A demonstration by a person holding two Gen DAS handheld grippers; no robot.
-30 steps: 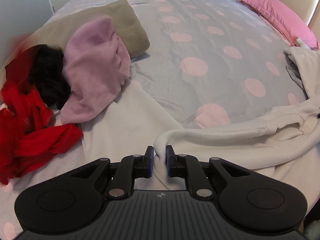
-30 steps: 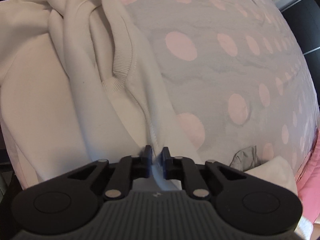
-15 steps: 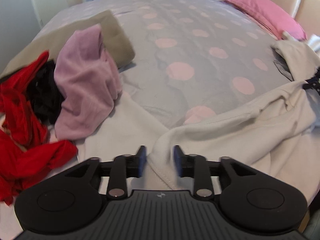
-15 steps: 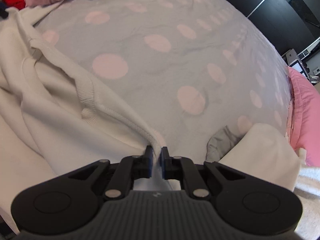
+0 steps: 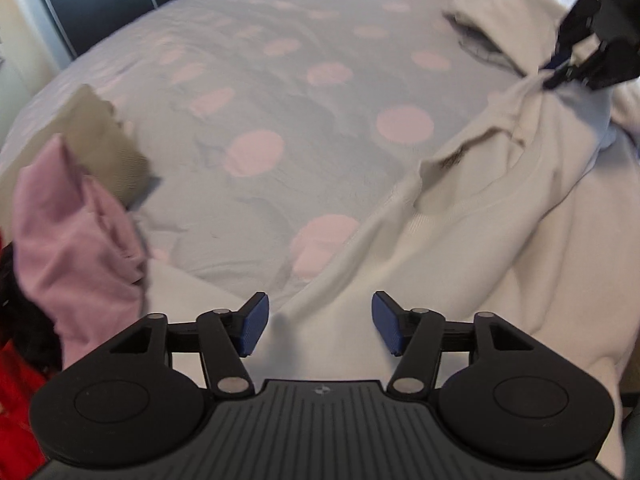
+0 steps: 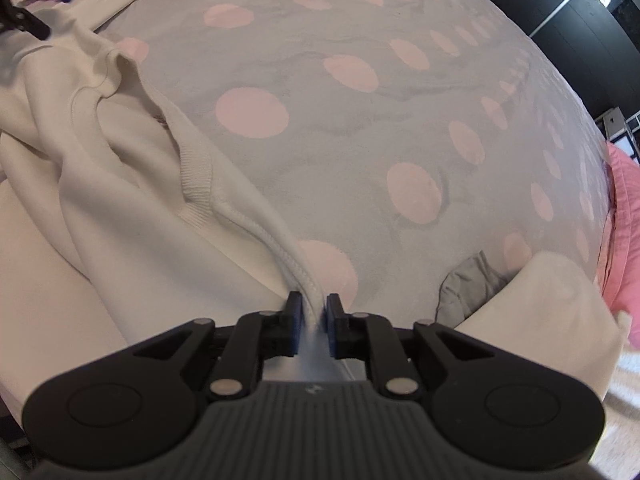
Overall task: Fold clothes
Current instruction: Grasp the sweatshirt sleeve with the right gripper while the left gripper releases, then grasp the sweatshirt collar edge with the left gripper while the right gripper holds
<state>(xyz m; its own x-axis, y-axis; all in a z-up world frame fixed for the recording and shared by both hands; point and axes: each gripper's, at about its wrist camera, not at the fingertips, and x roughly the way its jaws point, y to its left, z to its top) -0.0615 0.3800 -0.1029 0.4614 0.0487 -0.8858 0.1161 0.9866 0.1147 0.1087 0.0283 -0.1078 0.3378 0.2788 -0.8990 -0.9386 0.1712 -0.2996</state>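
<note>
A cream sweatshirt (image 5: 472,232) lies rumpled across the near side of a grey bedspread with pink dots (image 5: 304,92). My left gripper (image 5: 320,326) is open and empty, its blue pads just above the sweatshirt's fabric. My right gripper (image 6: 313,320) is shut on the sweatshirt's stitched hem edge (image 6: 256,224), which runs taut away from the jaws. The right gripper also shows in the left wrist view (image 5: 560,70) at the far right, pinching the cloth.
A pile of clothes lies at the left: a pink garment (image 5: 76,232), a tan one (image 5: 100,144), black and red pieces (image 5: 16,392). A folded cream item (image 6: 540,312) over a grey one (image 6: 468,292) sits near the pink pillow (image 6: 624,232).
My left gripper has opened and let go of the sweatshirt, and has swung its view to the right. My right gripper has kept its hold on the hem and pulled it away.
</note>
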